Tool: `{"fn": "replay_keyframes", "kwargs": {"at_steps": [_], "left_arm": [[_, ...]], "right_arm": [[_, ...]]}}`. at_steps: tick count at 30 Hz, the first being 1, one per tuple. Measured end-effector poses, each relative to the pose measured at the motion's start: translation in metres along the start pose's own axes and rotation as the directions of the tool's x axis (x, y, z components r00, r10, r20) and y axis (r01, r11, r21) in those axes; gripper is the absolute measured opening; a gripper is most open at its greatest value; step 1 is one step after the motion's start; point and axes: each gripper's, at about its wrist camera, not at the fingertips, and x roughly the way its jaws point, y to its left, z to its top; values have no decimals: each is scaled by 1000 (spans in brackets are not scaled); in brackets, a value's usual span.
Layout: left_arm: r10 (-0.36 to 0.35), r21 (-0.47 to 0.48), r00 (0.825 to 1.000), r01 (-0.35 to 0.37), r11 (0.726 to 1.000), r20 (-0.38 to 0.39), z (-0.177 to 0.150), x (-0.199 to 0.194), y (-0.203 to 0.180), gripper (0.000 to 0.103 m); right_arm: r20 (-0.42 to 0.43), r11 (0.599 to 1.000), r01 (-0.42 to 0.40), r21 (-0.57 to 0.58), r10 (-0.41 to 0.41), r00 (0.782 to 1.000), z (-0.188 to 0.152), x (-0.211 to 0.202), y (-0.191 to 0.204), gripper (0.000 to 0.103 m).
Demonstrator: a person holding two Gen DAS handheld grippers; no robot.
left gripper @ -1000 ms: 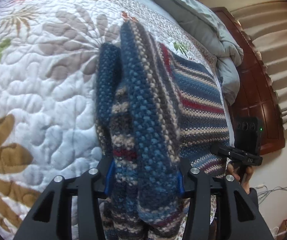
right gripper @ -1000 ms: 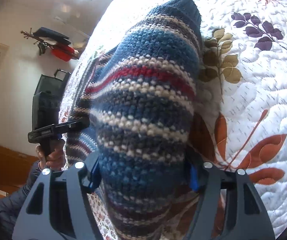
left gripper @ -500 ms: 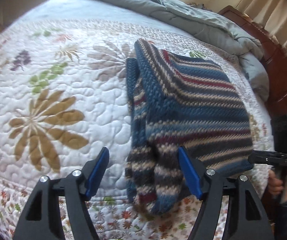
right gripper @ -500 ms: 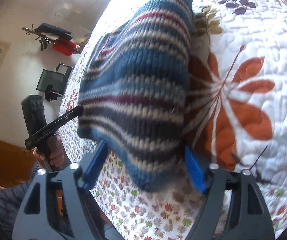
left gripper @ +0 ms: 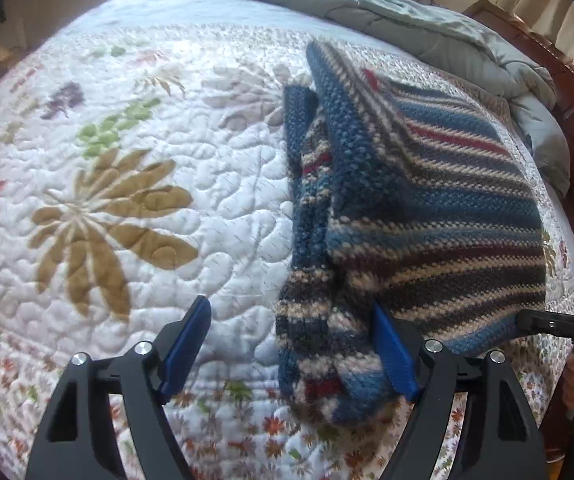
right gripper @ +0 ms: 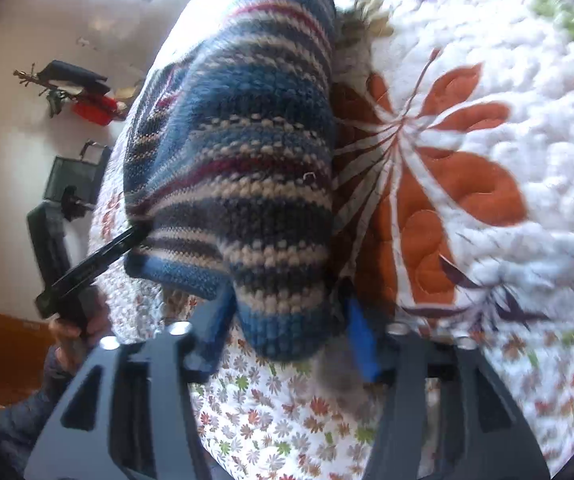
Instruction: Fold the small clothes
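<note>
A small knitted sweater (left gripper: 427, 208) with blue, grey, cream and red stripes lies folded on the floral quilt (left gripper: 127, 200), near the bed's front edge. My left gripper (left gripper: 291, 344) is open and empty; the sweater's near left edge lies between its blue pads, closer to the right one. In the right wrist view the sweater (right gripper: 247, 160) fills the left centre. My right gripper (right gripper: 287, 336) has its blue pads around the sweater's near corner, with gaps showing. The left gripper (right gripper: 87, 268) also shows there at the sweater's far corner.
A grey-green duvet (left gripper: 427, 20) is bunched at the head of the bed. A dark wooden headboard (left gripper: 567, 92) stands at the right. In the right wrist view a wall rack with a red item (right gripper: 87, 108) and a black case (right gripper: 75, 176) stand beside the bed.
Both grippers let go of the sweater and opened. The sweater dropped flat onto the quilt. The left gripper drew back and shifted left; the right gripper closed in on the near corner.
</note>
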Motion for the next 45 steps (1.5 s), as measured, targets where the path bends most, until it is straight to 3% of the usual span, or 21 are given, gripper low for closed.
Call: {"fn": "replay_keyframes", "kwargs": {"at_steps": [3,6,13,15,28,31,36,45], "left_arm": [[63,23,998,-63,998,19,-6,-19,-8,80],[119,16,992,-120,993,28,-12,-36,-14,83],[197,2,979,-198,980,43,-22,-70,-32,91],[206,3,977,-207,978,52,-25,-79,-37,91],[256,20,957,-261,965,137,-43,-132,-47,95],[252,29,955,-260,965,157,-45,-141,-50,95],[256,35,952,-265,964,166,-44,-146,-52,96],[272,60,949,-284,957,159,-45,-142,-56,96]], "right_arm": [[76,995,100,-23,-98,992,-19,-20,17,59],[147,973,230,-13,-226,963,-36,-37,39,72],[214,927,376,0,-367,905,-65,-56,83,91],[220,912,410,1,-400,890,-70,-60,91,91],[286,898,440,-14,-418,862,-87,-83,125,94],[286,901,433,-16,-411,866,-87,-82,130,94],[277,906,423,-23,-401,873,-87,-76,138,94],[275,890,455,-34,-429,860,-86,-72,145,94]]}}
